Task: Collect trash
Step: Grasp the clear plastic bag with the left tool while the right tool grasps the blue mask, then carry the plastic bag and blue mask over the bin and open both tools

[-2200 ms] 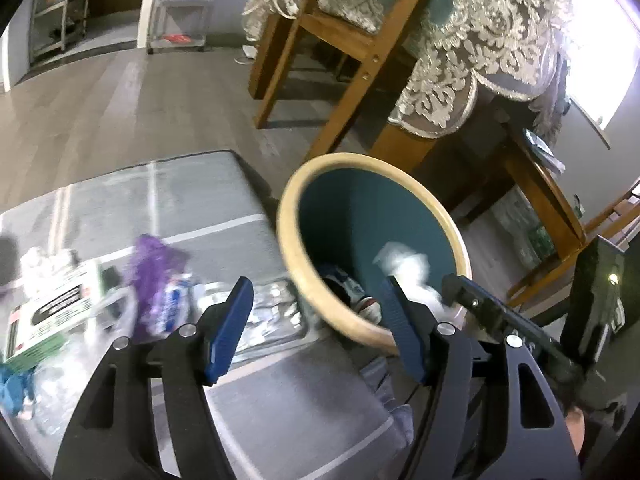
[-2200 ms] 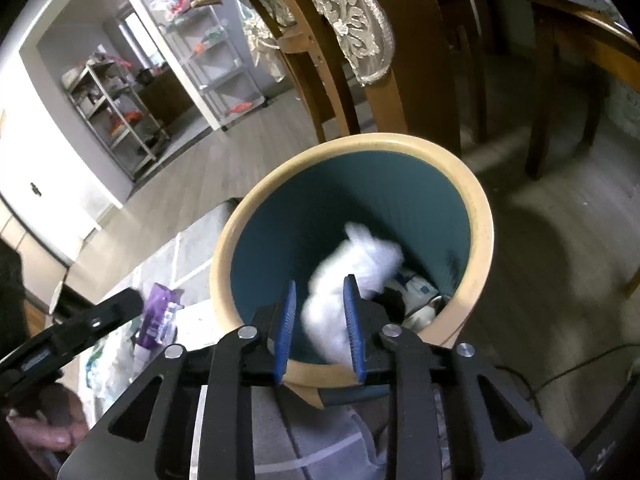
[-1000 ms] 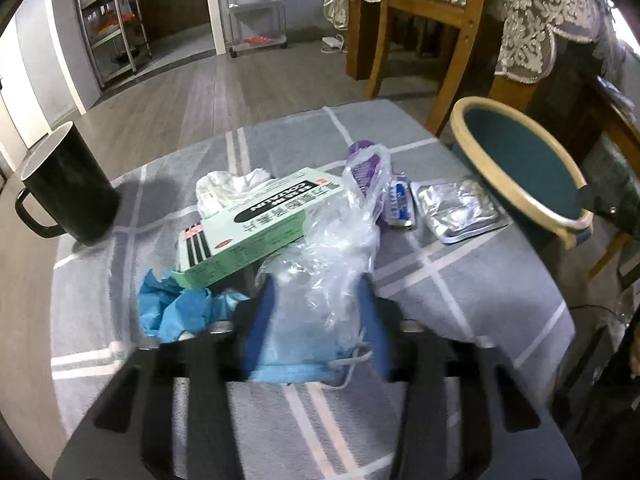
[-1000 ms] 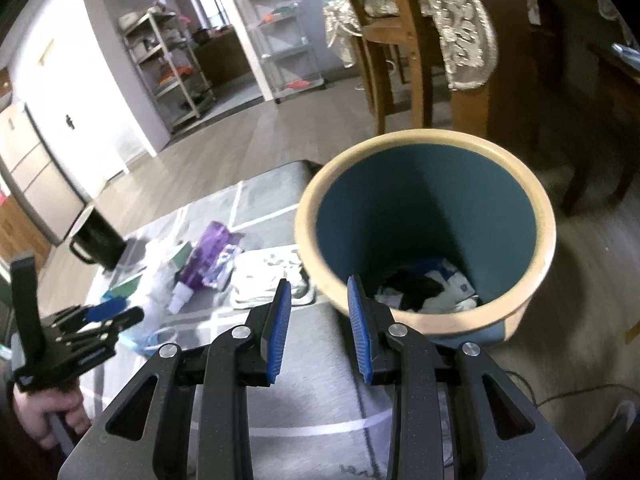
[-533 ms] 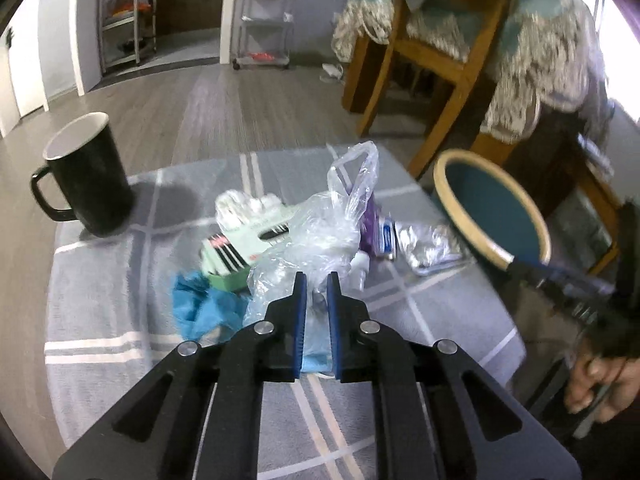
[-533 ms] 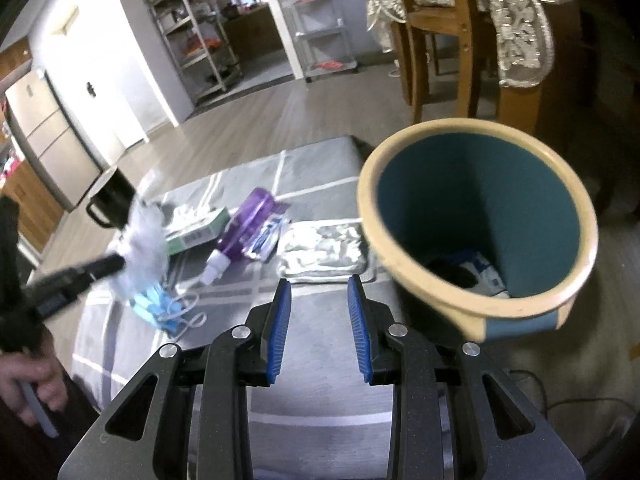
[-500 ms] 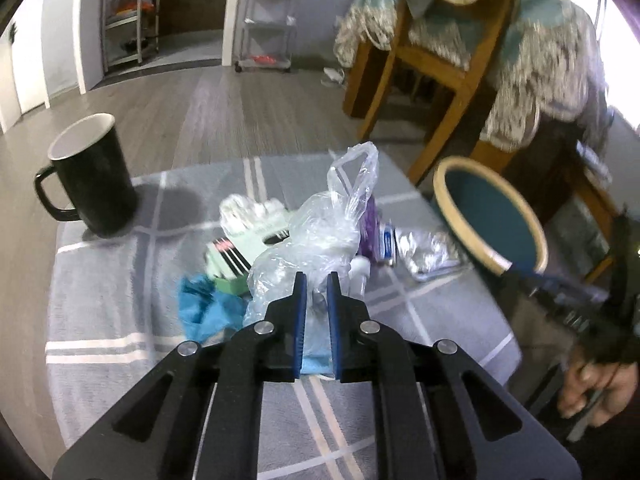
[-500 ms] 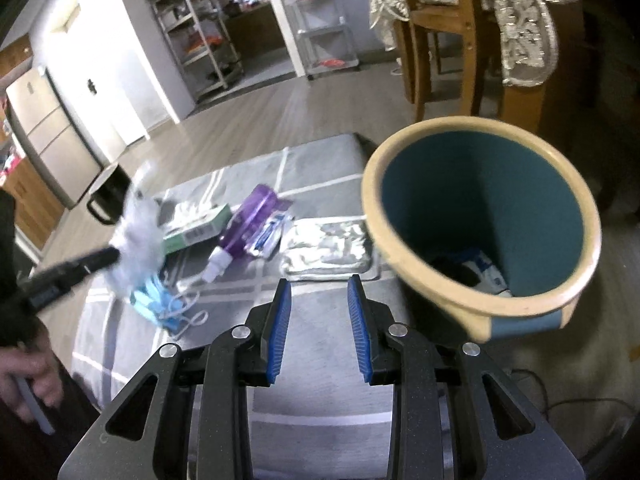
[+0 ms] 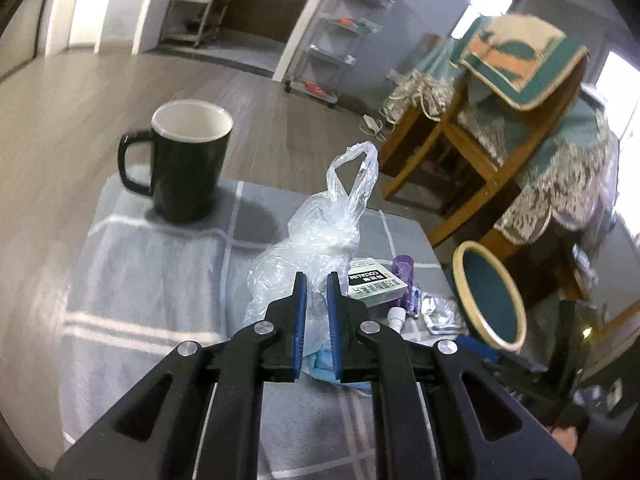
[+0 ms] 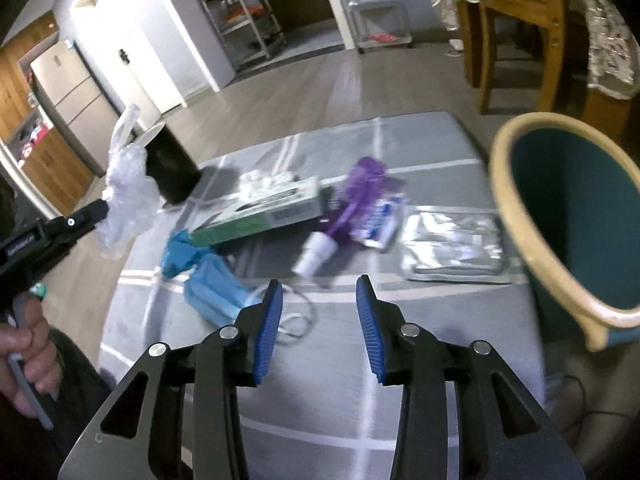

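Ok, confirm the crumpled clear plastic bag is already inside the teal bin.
No, the crumpled clear plastic bag is pinched in the left gripper, away from the teal bin.

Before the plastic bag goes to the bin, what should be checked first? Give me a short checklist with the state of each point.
1. Left gripper jaws shut on the plastic bag: ok.
2. Bag lifted clear of the table, seen from the right wrist: ok.
3. Bin mouth open and unblocked: ok.
4. Right gripper empty, jaws opening: ok.
5. Room left inside the bin: cannot tell.
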The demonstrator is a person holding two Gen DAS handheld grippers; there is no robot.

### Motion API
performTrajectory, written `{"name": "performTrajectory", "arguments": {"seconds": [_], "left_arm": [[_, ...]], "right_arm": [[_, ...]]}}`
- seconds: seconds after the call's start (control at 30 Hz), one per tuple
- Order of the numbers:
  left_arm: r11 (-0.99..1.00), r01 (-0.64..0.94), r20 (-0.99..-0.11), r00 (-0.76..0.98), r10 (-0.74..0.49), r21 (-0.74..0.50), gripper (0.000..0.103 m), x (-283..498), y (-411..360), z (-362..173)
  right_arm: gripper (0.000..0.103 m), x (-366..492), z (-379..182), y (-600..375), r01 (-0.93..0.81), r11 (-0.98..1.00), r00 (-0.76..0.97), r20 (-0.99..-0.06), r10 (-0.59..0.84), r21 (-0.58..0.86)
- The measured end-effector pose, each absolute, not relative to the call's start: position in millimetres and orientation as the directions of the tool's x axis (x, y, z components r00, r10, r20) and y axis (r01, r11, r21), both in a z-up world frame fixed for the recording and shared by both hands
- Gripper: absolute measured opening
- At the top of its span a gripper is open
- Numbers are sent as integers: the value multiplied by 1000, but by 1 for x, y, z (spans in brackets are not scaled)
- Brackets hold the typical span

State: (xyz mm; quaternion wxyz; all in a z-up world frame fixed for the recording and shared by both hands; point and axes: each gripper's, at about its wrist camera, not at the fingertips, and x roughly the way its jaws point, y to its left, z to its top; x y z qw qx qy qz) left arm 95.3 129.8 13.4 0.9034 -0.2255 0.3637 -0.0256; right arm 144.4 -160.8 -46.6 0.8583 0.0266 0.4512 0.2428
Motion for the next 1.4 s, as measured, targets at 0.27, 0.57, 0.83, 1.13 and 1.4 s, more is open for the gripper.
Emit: {"name": "performTrajectory", "arguments": {"seconds": [0.27,0.57,0.83,1.13,1.4], "left_arm": [[854,-181,-637,743,-207,-488,10,95,144,2],[844,-205,-638,746,-193,-495,10,90,153,-1],[845,-207,-639,745,-190,-494,10,90,153,-1],[860,-182,-626,757,-187,-477,10,91,149,2],[891,-111,-613,762,-209,-441,10,91,129,11]], "right_arm": [[40,137,-46,-93,-553,802,385,-785,485,224],[40,135,-74,-43,-648,748,308,-848,431,145],[15,124,-90,-61,-657,739,284,-859,425,149],[11,111,-57,-121,-620,749,331,-786,521,235],[11,109,-25,-169,-584,777,415,-738,532,232]]}}
